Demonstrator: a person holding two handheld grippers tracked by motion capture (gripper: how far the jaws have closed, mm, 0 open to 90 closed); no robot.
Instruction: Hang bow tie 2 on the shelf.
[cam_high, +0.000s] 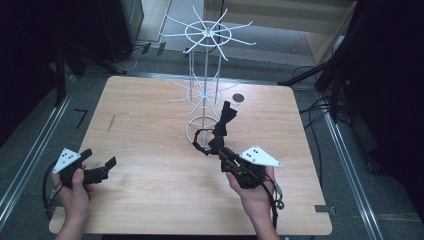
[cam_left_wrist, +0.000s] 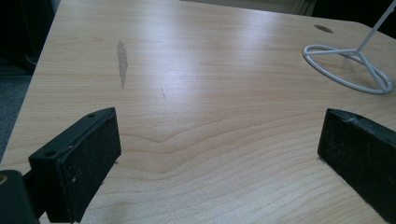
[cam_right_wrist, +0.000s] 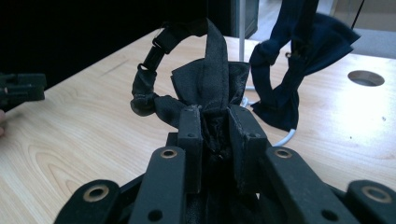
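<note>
Right gripper (cam_right_wrist: 215, 121) clamps a black bow tie (cam_right_wrist: 205, 88) beside the white wire rack (cam_high: 205, 90); left gripper (cam_left_wrist: 219, 154) gapes wide

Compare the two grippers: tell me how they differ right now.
The left gripper is open with nothing between its jaws; the right gripper is shut on a black bow tie. The left gripper sits at the table's near left corner, away from the white rack; the right gripper is by the rack's base. Both are hand-held and carry a grey plate.
</note>
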